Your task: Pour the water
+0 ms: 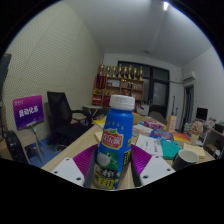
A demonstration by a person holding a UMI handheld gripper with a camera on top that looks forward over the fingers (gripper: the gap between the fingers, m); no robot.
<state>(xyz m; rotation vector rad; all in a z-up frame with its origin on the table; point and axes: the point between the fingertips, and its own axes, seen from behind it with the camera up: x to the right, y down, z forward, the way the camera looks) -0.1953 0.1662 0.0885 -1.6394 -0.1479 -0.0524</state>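
we see a tall blue plastic bottle with a white screw cap and a red-and-white label [115,148] standing upright between the two fingers of the gripper [113,166], right at the near edge of the view. the jaws are drawn in against its lower body: the magenta pad [86,160] of the left finger lies against the bottle's left side and the matching pad on the right finger meets its right side, so we read them as pinching the bottle, with no gap that we can make out on either side. whether the bottle's base rests on anything we cannot tell, as it is cut off below.

beyond the bottle runs a long light wooden bench [78,146], cluttered with papers, teal and orange packets [170,148] and other small items too small for us to name. just to the right of the right finger sits a dark round bowl-like vessel [186,158] on the bench. a black office chair [62,112] stands to the left of the bench, and beside it a purple sign with white lettering [28,110]. at the far wall we see a wooden shelf unit holding yellow and gold objects [119,78]. a ceiling light [166,6] glows overhead.
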